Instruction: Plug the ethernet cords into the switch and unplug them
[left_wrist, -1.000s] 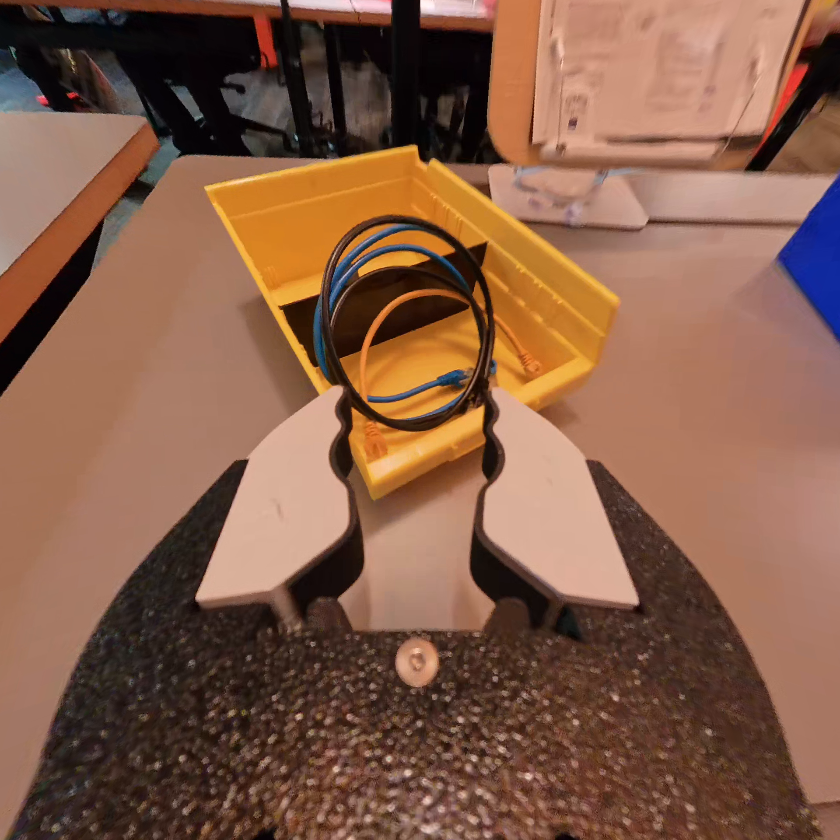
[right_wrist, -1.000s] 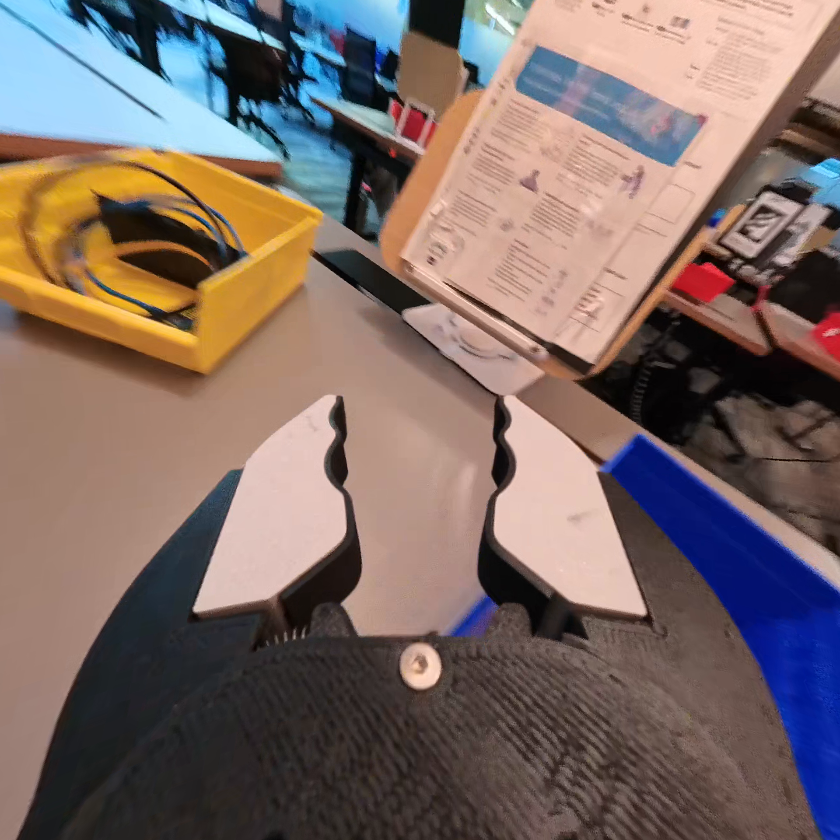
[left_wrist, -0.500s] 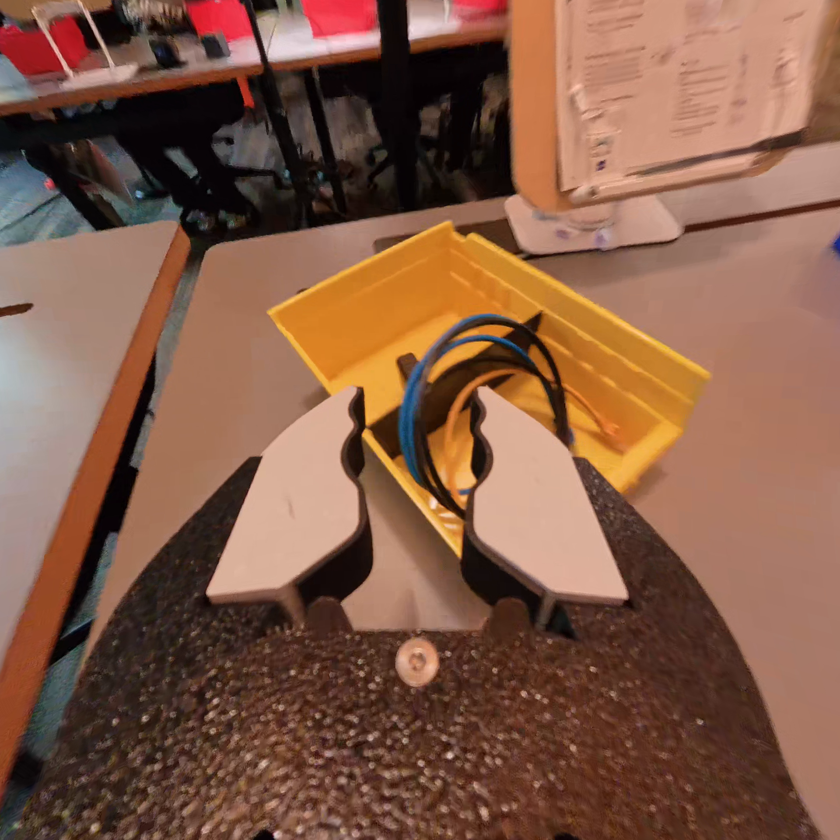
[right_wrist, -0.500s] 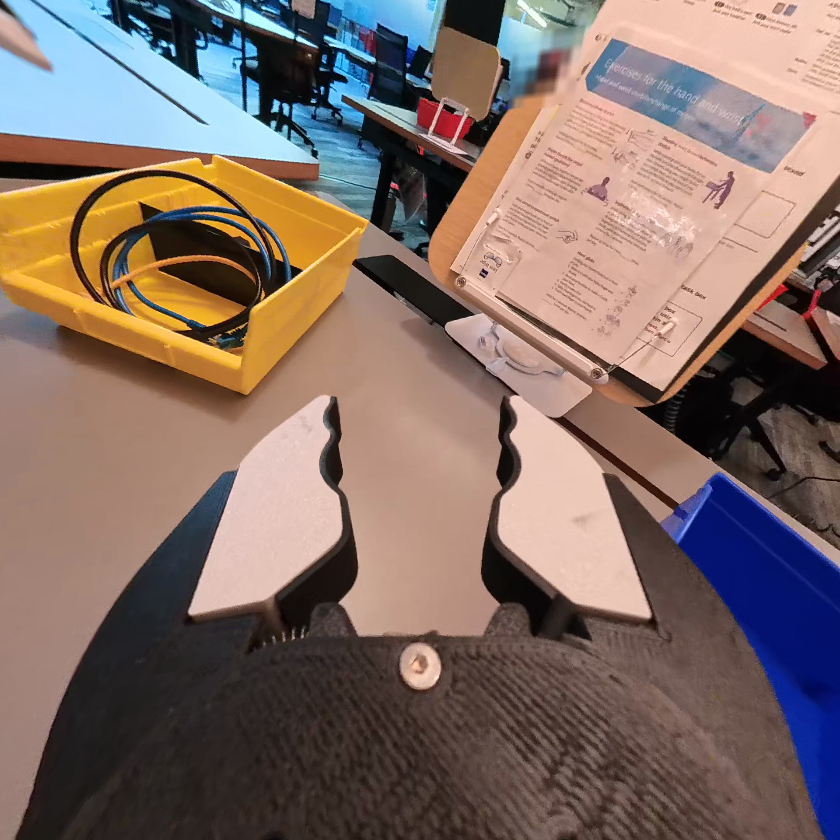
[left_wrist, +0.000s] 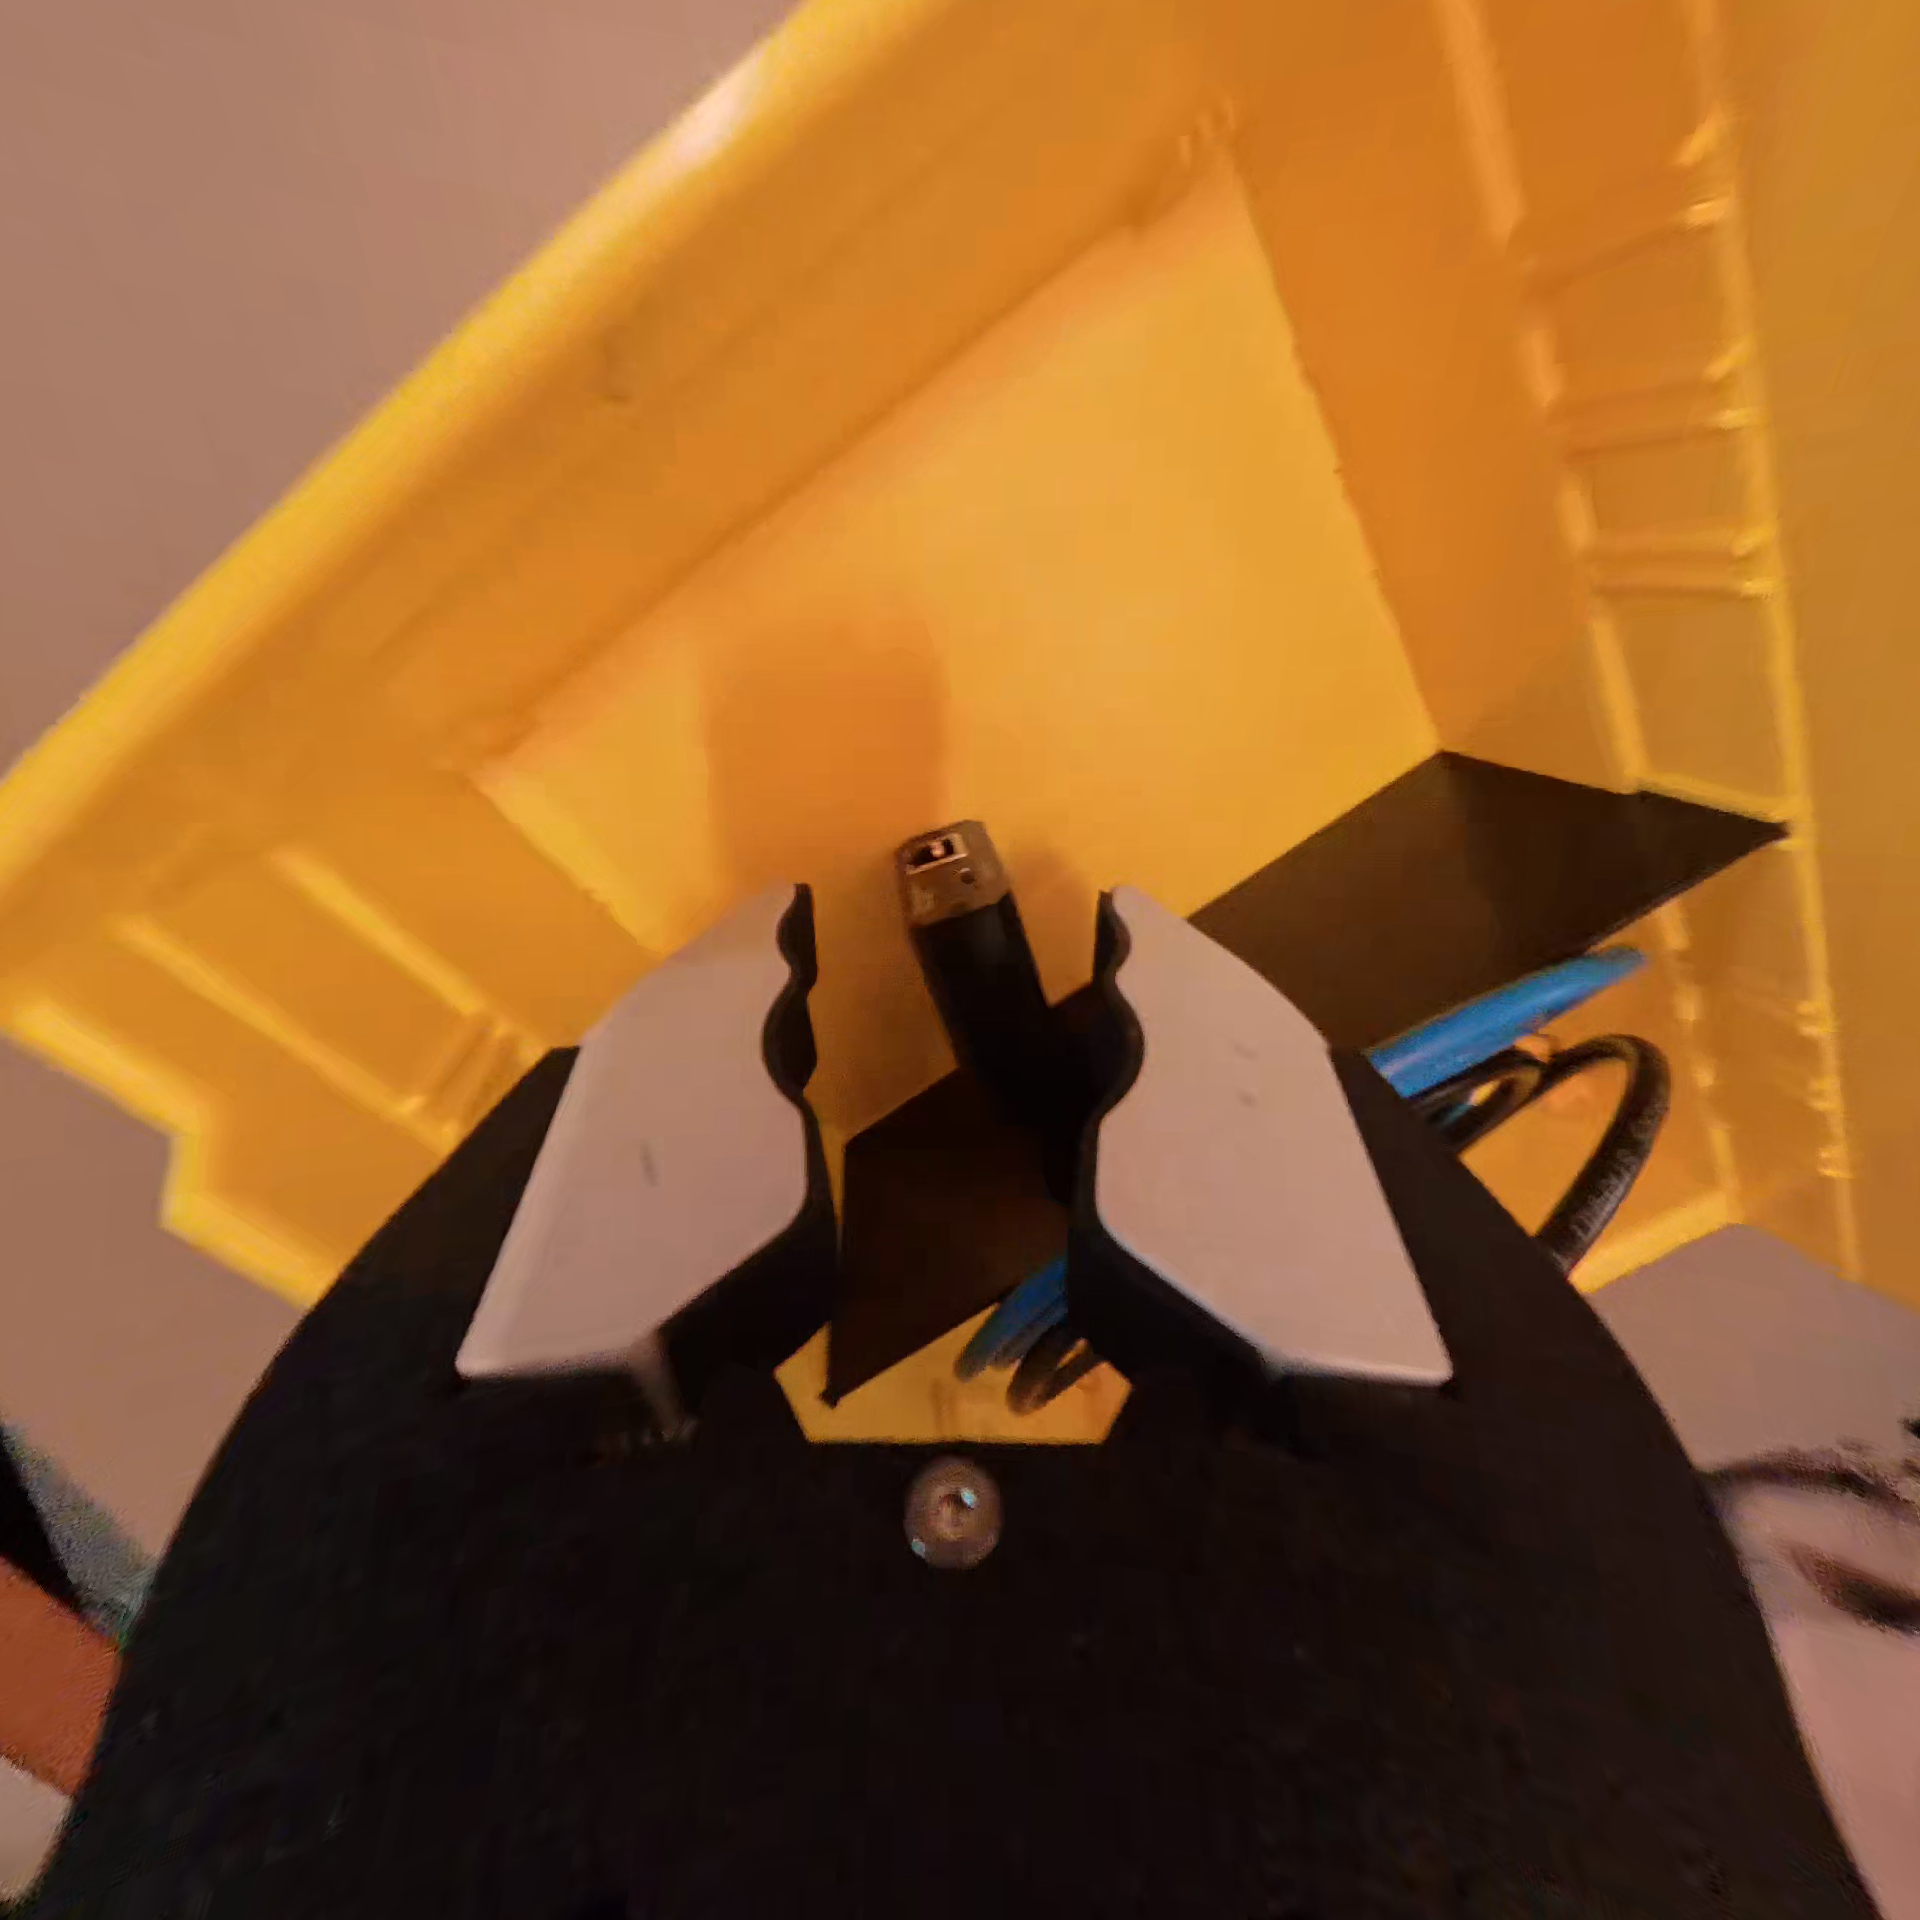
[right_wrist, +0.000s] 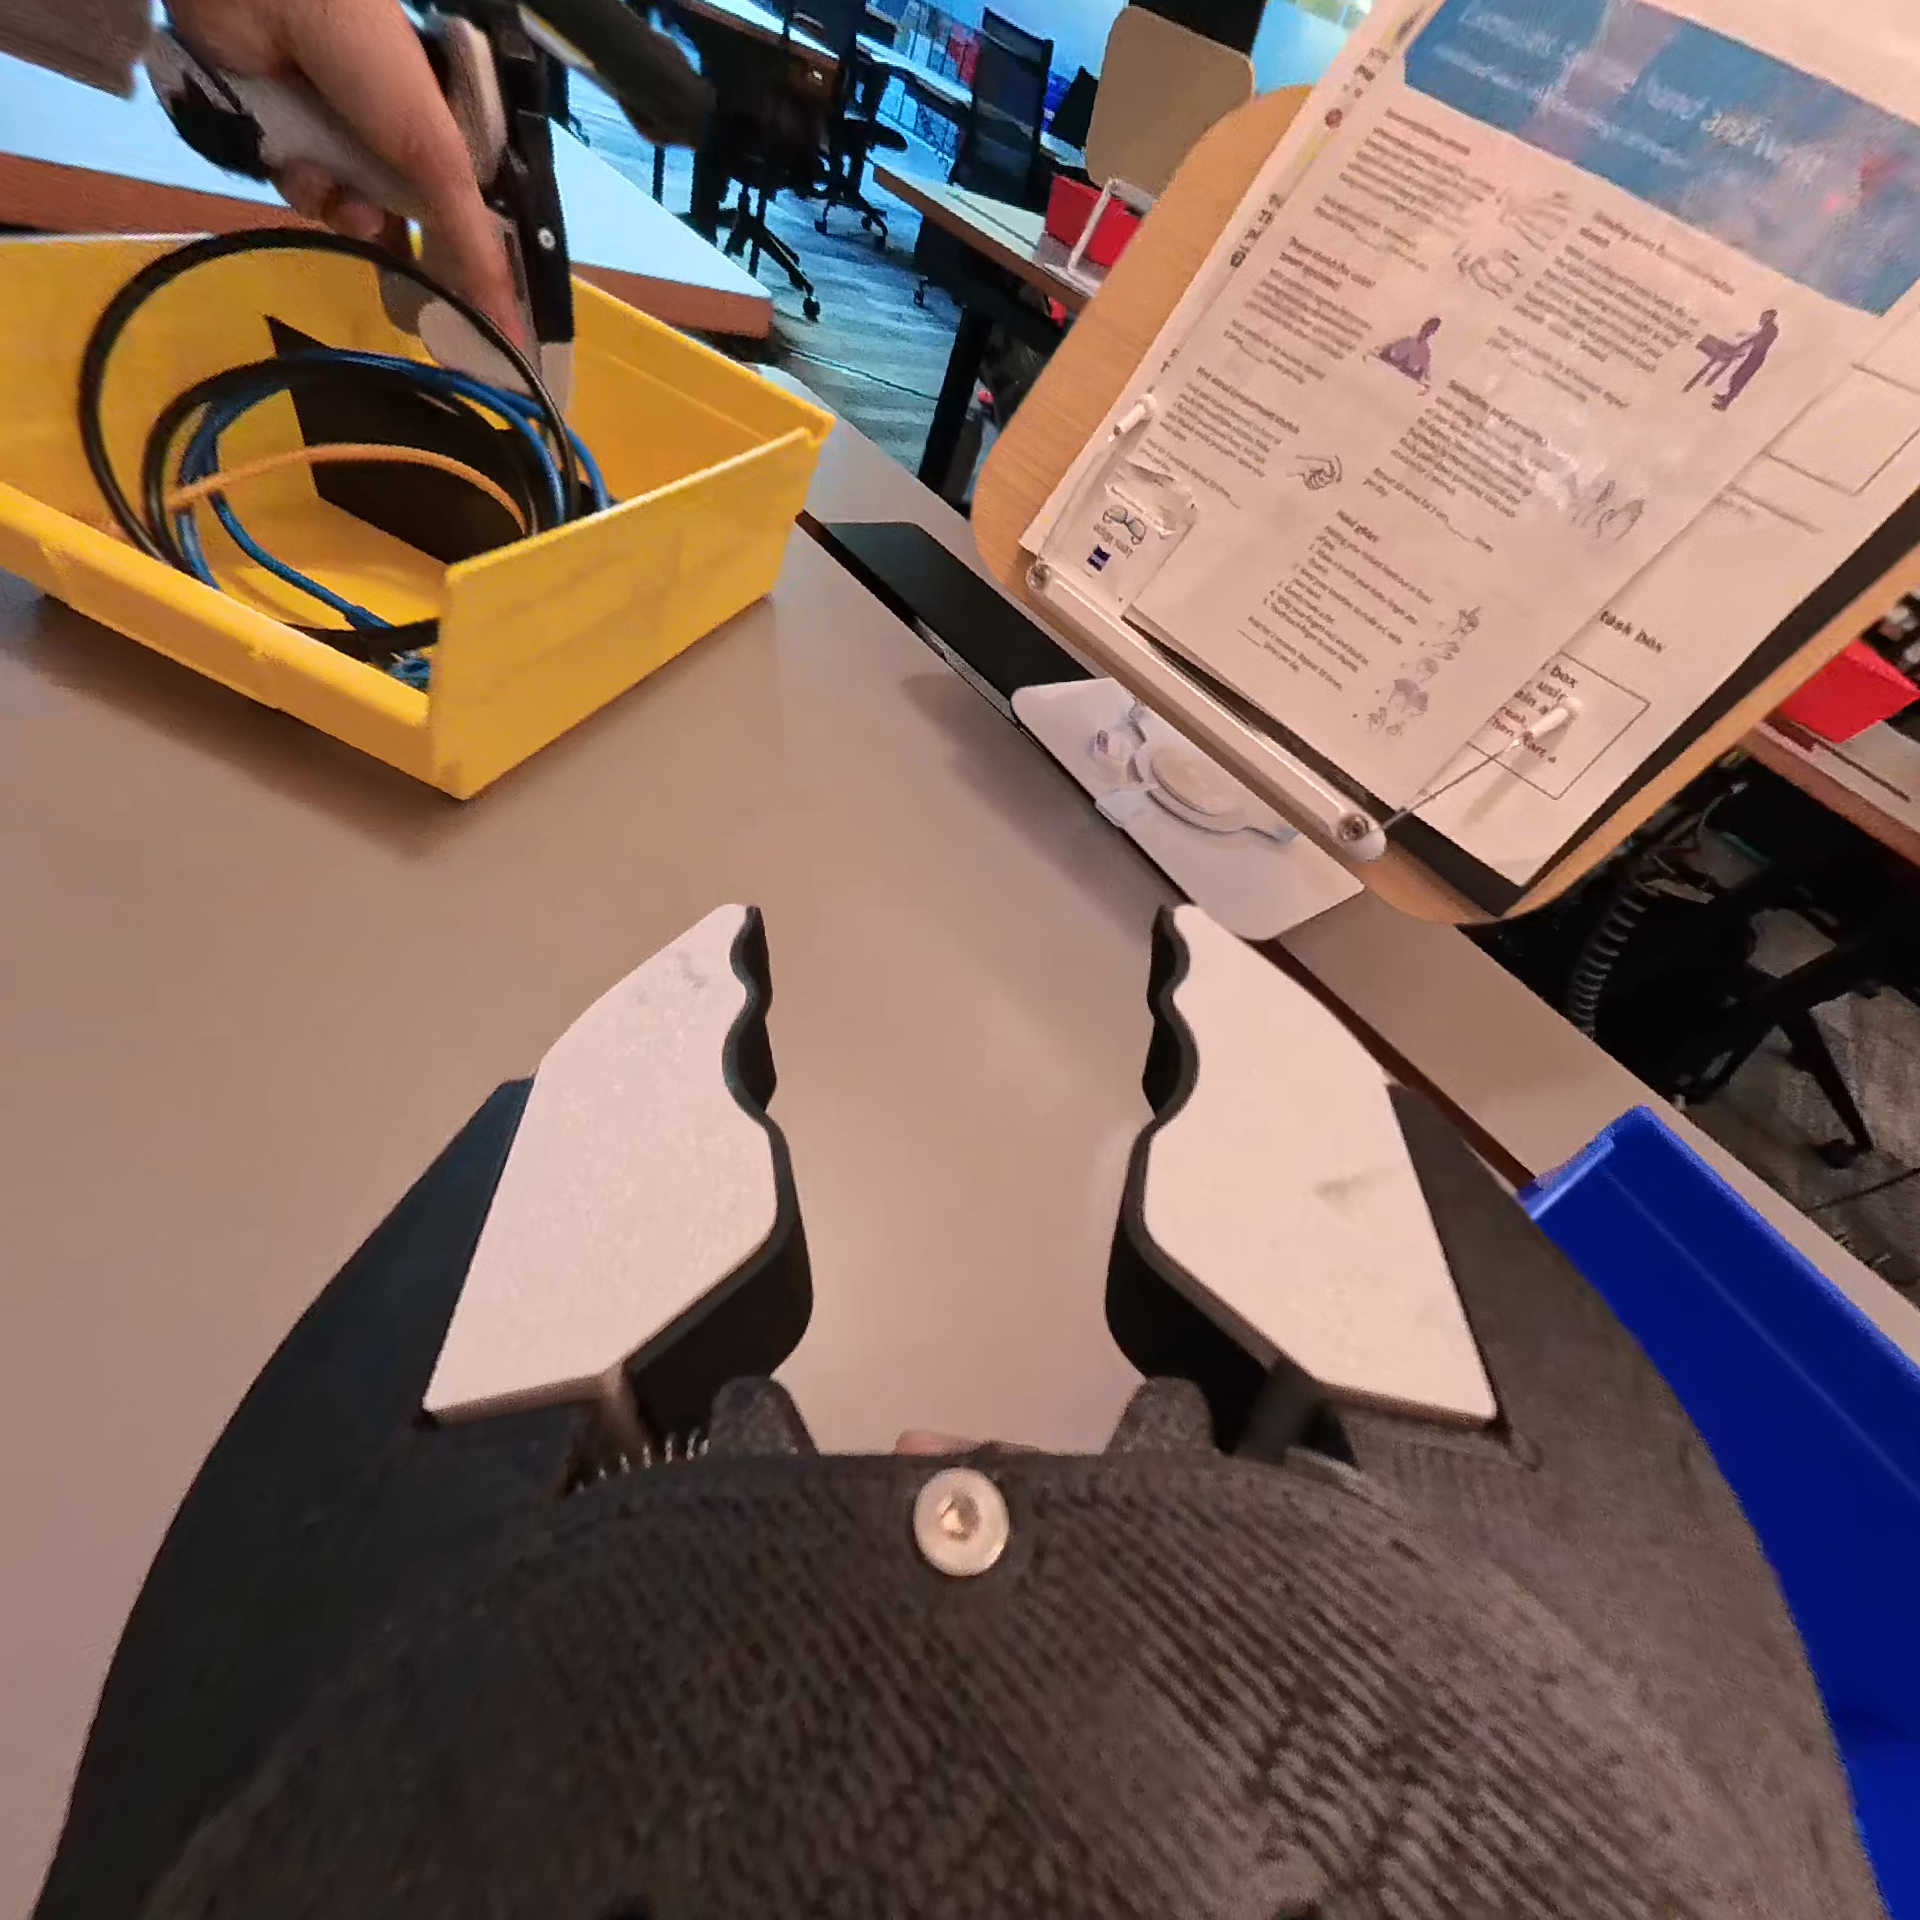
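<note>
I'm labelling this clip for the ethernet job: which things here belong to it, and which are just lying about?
Job:
left gripper, open inside the yellow bin
right gripper, open, idle
black cord, blue cord, orange cord
No switch in view.

Lying about:
blue bin
paper stand

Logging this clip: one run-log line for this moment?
left tool: open, in yellow bin over black plug | right tool: open, idle above table
</note>
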